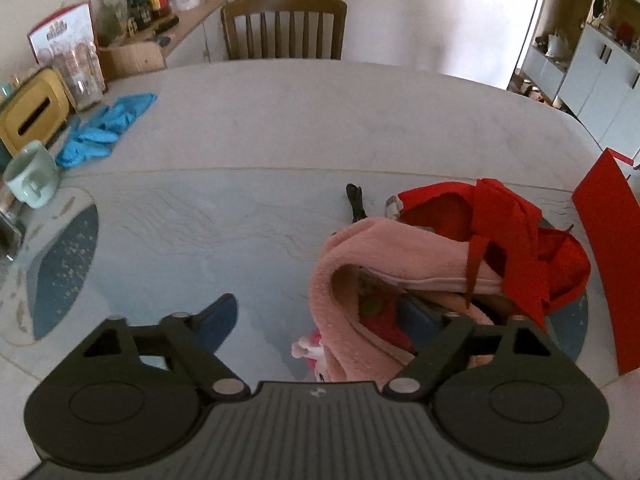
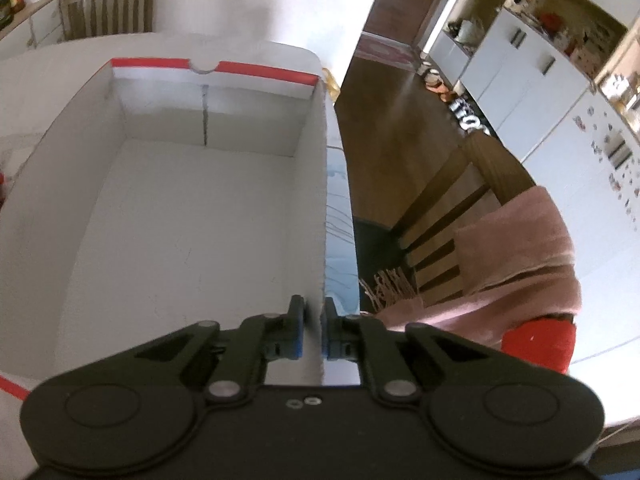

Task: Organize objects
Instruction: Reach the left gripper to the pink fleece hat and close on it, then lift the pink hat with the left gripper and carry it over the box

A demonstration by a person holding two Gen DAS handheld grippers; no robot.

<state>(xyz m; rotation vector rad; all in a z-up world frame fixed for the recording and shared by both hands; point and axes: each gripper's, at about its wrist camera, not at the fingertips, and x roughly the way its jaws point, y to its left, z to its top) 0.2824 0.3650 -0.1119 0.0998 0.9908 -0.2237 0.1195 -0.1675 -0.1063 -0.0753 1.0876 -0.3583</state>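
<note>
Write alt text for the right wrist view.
The right gripper is closed on the right-hand wall of an empty white box with red trim on the table. Beyond the table edge, a pink cloth drapes over a wooden chair.

White letters on a dark floor mat [image 2: 470, 118], not readable

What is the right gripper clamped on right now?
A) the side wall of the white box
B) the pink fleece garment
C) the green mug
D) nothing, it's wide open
A: in the right wrist view the right gripper has its blue pads closed on either side of the thin right wall of the empty white box, one finger inside and one outside.
</note>
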